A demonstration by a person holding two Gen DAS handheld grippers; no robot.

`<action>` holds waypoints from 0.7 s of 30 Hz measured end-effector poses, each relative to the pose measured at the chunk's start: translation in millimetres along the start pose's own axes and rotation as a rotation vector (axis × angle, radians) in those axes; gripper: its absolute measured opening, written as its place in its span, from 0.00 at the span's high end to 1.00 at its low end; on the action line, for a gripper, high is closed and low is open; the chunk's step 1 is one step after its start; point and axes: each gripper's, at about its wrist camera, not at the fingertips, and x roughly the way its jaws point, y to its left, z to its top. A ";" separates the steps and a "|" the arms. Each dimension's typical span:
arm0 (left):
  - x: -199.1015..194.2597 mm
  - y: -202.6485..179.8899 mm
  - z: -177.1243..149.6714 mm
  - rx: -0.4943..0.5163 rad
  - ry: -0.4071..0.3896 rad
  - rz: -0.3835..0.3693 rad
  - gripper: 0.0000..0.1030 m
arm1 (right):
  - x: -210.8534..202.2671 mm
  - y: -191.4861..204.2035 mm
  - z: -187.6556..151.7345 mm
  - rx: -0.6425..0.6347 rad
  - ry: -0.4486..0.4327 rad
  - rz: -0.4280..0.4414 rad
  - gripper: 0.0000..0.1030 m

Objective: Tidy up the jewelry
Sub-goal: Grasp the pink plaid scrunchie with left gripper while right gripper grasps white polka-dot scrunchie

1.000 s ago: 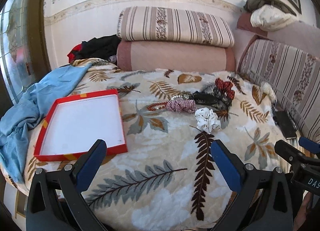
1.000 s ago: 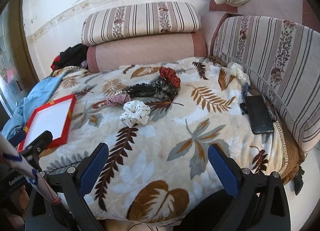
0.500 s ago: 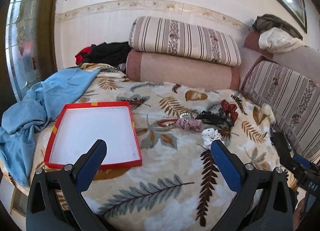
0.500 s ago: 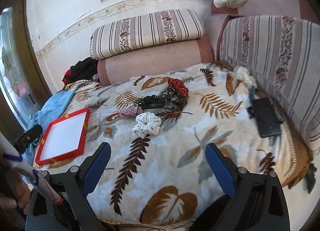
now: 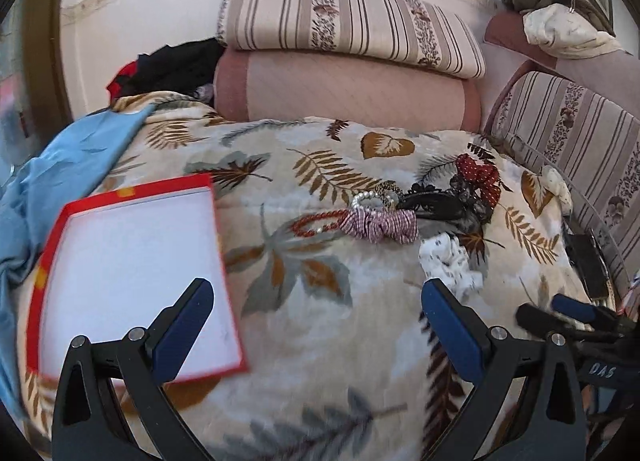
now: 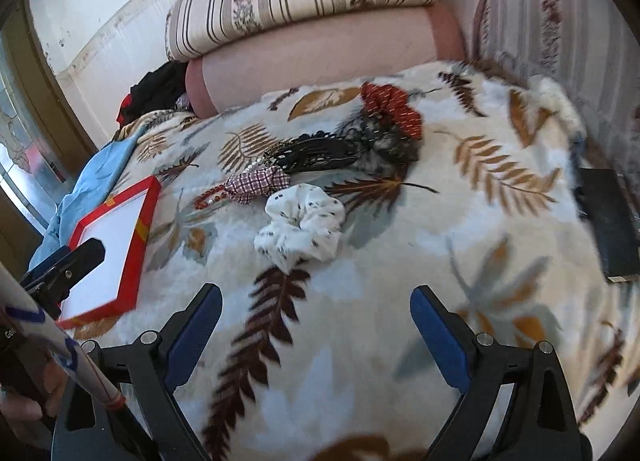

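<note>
A heap of accessories lies on a leaf-patterned blanket (image 5: 328,325): a white scrunchie (image 6: 302,227) (image 5: 450,261), a checked bow (image 5: 380,223) (image 6: 260,183), a red bead bracelet (image 5: 316,221) (image 6: 208,197), a pearl ring bracelet (image 5: 366,199), a black hair claw (image 5: 436,205) (image 6: 316,151) and a red dotted scrunchie (image 5: 478,173) (image 6: 394,105). A red-rimmed white tray (image 5: 132,273) (image 6: 110,245) sits to the left. My left gripper (image 5: 318,319) is open, low over the blanket between tray and heap. My right gripper (image 6: 316,319) is open just short of the white scrunchie.
Striped and pink cushions (image 5: 348,61) line the back and right. A blue cloth (image 5: 60,177) drapes the left edge, dark clothes (image 5: 172,69) lie behind it. A black phone (image 6: 612,221) rests at the right side. A hand (image 6: 24,397) shows at lower left.
Both grippers have moved forward and down toward the blanket; the heap and tray look larger. Nothing has been taken hold of.
</note>
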 end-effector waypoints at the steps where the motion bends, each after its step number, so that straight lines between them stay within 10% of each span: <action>1: 12.0 -0.4 7.5 -0.001 0.011 -0.007 0.00 | 11.5 1.6 6.6 -0.002 0.020 0.004 0.05; 11: 100.1 -12.6 42.9 -0.022 0.118 -0.091 0.00 | 96.2 3.6 34.9 0.009 0.192 0.023 0.05; 15: 135.0 -34.4 42.7 0.012 0.173 -0.136 0.00 | 110.2 -2.4 29.7 -0.009 0.217 -0.014 0.37; 17: 146.9 -41.8 43.2 0.023 0.177 -0.134 0.00 | 105.6 -5.1 31.2 -0.019 0.188 -0.027 0.73; 21: 168.4 -45.9 42.5 0.029 0.182 -0.132 0.01 | 100.3 -14.8 33.7 0.001 0.167 -0.054 0.78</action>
